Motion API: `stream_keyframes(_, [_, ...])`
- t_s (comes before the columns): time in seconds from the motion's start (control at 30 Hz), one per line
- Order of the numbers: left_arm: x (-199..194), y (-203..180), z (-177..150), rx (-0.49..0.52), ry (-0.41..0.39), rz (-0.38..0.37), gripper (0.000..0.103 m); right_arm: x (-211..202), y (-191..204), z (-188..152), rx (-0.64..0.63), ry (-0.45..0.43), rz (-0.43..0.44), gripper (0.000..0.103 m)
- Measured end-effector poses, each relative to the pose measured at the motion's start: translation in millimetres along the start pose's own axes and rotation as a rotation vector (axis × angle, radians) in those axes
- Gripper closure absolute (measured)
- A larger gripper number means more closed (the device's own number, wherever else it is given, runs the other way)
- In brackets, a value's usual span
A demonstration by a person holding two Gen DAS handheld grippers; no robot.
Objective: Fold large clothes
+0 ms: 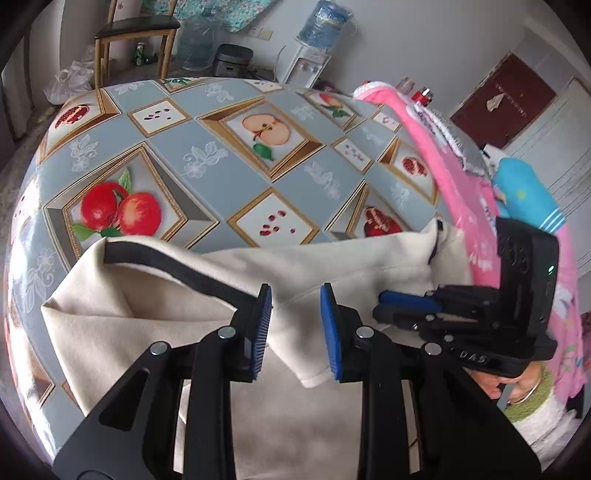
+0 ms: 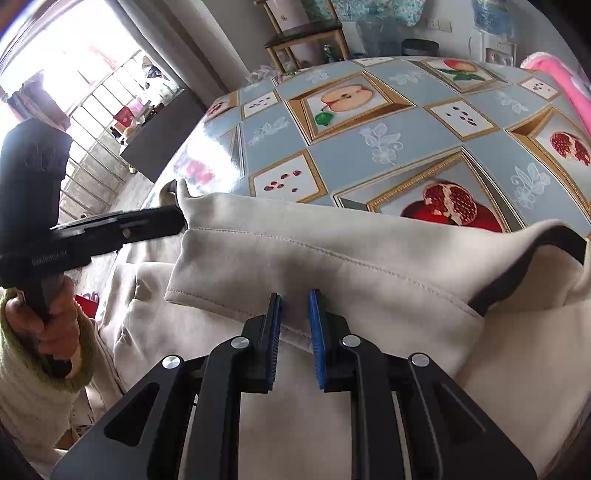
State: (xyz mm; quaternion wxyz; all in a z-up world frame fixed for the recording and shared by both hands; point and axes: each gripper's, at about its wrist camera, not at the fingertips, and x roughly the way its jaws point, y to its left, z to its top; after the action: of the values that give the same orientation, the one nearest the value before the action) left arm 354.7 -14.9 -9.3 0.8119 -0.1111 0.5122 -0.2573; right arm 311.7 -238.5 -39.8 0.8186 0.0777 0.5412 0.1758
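Note:
A large cream garment (image 1: 351, 266) with a black trim band (image 1: 177, 266) lies folded over itself at the near edge of the table. My left gripper (image 1: 295, 291) hovers just over it, jaws a little apart, with cloth lying in the gap but not pinched. The right gripper (image 1: 380, 304) lies low on the cloth to its right, pointing left. In the right wrist view, the right gripper (image 2: 294, 295) stands narrowly open above a stitched hem of the garment (image 2: 332, 251). The left gripper (image 2: 181, 218) reaches to the fold's left corner.
The table (image 1: 221, 155) has a blue fruit-print cover. Pink bedding (image 1: 454, 177) and a blue item (image 1: 524, 192) pile along its right side. A chair (image 1: 136, 33) and a water dispenser (image 1: 314, 48) stand beyond the far edge. A hand (image 2: 55, 332) in a cream sleeve holds the left gripper.

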Motion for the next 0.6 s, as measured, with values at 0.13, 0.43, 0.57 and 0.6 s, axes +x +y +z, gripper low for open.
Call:
stream_keyframes(0.13, [22.5,1.8,5.1,-0.028,0.103,0.08,0.078,-15.8,14.3,1.5,-0.016,-0.006,-0.051,0.087])
stream_keyframes(0.43, [11.3,20.9,-1.1,-0.164,0.083,-0.012,0.078,27.5,45.0,6.0,-0.092,0.047,0.004,0.086])
stream_keyframes(0.57, [1.1,28.0,-3.9,-0.189,0.098,-0.043,0.078,0.8,40.6,-3.6,-0.056,0.026,0.055,0.086])
stream_keyframes(0.6, [0.6,29.7,-4.4,-0.202,0.112,-0.057,0.076,-7.9,36.3,-5.7,-0.042,0.017,0.071,0.086])
